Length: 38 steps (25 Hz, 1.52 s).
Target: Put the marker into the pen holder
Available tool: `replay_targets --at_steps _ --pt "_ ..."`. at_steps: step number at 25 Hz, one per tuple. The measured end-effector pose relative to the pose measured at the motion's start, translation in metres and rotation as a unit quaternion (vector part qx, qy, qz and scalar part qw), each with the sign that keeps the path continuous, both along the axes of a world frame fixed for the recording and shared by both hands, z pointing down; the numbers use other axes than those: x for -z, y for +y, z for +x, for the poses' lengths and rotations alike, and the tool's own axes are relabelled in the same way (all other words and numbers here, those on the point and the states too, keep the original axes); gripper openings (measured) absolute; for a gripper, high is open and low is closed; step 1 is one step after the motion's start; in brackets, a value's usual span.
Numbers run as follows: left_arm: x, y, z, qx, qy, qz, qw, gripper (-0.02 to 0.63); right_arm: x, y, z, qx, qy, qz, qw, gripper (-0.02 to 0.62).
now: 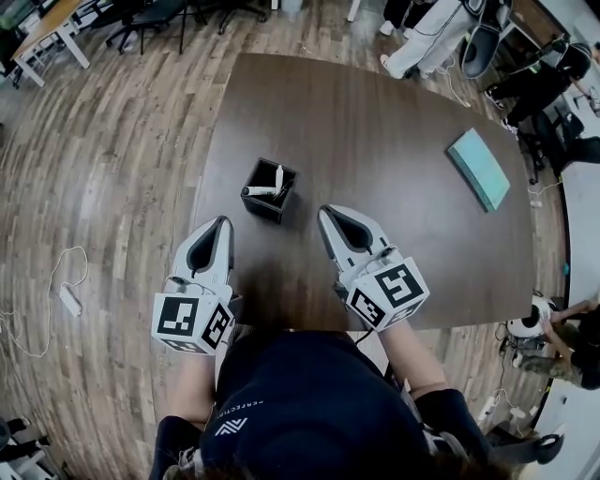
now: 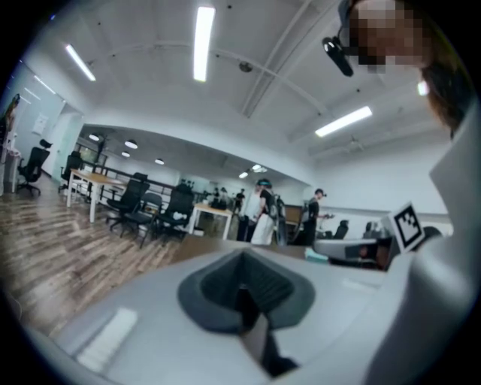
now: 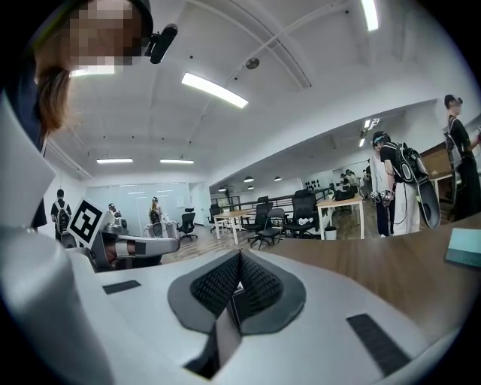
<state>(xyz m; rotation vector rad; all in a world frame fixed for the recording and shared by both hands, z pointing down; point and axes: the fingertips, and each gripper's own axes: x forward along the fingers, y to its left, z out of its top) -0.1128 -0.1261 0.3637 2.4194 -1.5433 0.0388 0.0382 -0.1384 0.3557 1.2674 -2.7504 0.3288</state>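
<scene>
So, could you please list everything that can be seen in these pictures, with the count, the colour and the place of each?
table: one, dark brown wood, centre of the head view
pen holder: one, black, square, on the table near its front edge, just ahead of the two grippers
markers: apparently two, white, inside the pen holder
notebook: one, teal, flat on the right part of the table
power strip: one, white, with cable, on the wood floor at the left
office chairs: several, black, far upper left
other people: a few, standing beyond the far end of the table
left gripper: one, white and grey, over the table's front edge, fingers together, empty
right gripper: one, white and grey, beside the pen holder, fingers together, empty
</scene>
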Motion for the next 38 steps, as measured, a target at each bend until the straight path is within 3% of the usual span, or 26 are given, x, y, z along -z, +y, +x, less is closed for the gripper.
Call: replay_targets --at_steps 15,38 --pt "0.009 0.03 0.009 0.026 -0.016 0.007 0.9995 0.005 -0.005 0.024 0.021 0.013 0.027 -0.007 1.0 0.0" --pt "0.007 0.032 -0.005 0.044 -0.02 0.002 0.9989 0.005 -0.022 0.027 0.012 0.028 0.03 -0.038 0.998 0.0"
